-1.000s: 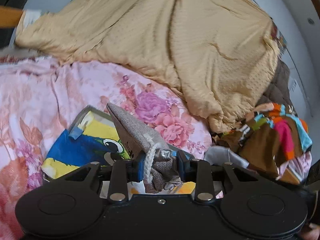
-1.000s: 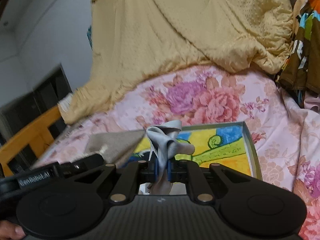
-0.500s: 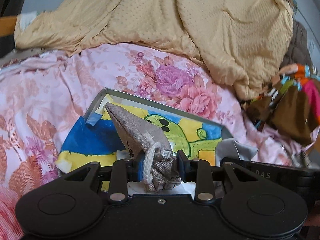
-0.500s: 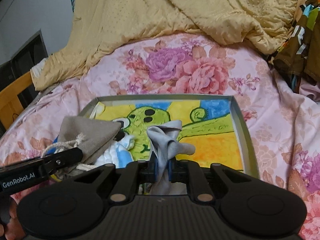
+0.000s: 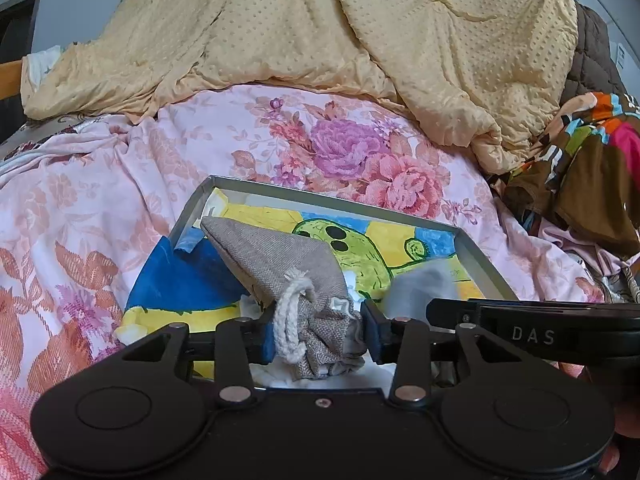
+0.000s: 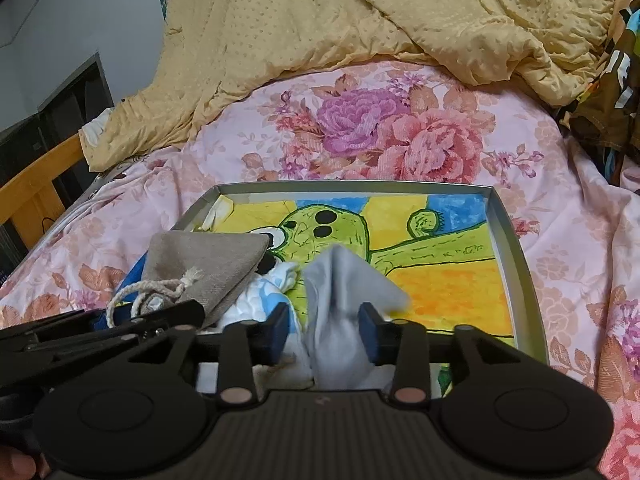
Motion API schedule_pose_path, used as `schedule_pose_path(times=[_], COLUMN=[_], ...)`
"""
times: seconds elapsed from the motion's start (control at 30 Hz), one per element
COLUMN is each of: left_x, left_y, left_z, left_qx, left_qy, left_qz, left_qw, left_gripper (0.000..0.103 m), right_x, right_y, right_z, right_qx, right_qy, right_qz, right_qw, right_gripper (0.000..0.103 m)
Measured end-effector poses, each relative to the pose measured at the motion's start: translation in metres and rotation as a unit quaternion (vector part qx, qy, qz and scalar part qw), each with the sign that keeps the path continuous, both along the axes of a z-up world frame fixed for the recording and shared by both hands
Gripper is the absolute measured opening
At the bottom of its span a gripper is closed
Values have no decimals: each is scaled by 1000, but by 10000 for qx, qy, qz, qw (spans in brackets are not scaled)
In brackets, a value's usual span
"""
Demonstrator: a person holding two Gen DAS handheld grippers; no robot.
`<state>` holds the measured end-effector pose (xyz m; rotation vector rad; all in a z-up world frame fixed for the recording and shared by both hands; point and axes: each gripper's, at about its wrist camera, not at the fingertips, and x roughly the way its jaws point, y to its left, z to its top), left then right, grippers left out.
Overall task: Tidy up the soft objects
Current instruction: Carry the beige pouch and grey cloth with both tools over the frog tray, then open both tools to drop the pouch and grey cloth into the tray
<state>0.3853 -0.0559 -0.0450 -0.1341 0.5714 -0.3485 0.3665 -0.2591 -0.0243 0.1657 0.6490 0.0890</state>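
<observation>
Both claws sit at the near edge of a shallow grey metal tray (image 6: 516, 256) lying on a bed. Left claw (image 5: 319, 334) is clamped on the gathered neck of a grey-brown burlap drawstring pouch (image 5: 280, 260), whose white cord (image 5: 290, 312) loops against the left blue pad; the pouch body points away from the claw over the tray's near left part. Right claw (image 6: 323, 328) has its jaws spread apart, with a pale grey cloth (image 6: 344, 292) standing loosely between them; whether the pads touch it is hard to tell.

Only the right wrist view shows a white and light-blue soft item (image 6: 260, 296) lying in the tray between pouch and grey cloth, and the tray's full far rim. It also shows an orange wooden bed frame (image 6: 36, 184) to the left of the tray.

Inside the tray is a bright picture of a green cartoon creature (image 6: 332, 232) on yellow and blue.

Beyond the tray spreads a pink floral bedsheet (image 5: 344, 152), then a heaped yellow dotted blanket (image 5: 360, 32). Right of the tray, the left wrist view shows more of a brown, orange and pink patterned garment (image 5: 592, 160).
</observation>
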Motion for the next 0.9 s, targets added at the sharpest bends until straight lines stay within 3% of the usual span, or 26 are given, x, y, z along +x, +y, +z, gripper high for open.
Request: schedule_pose_path(times=[0.37, 0.6, 0.77, 0.9], left_x=[-11, -27, -51, -74], left_y=[1, 3, 9, 16], left_z=[9, 28, 49, 67], left_qx=[19, -14, -87, -104], left_qy=[17, -137, -385, -601], left_qz=[227, 367, 525, 653], left_qw=[9997, 9992, 9978, 9960], left_gripper=[69, 84, 96, 99], right_x=[-23, -49, -79, -103], right_y=[-11, -22, -23, -25], right_z=[16, 39, 58, 67], right_qx=[-10, -99, -358, -404], right_qy=[-258, -762, -1286, -1576], right_qz=[-88, -248, -248, -281], right_qw=[9996, 9967, 9907, 9863], right_gripper=[80, 99, 103, 103])
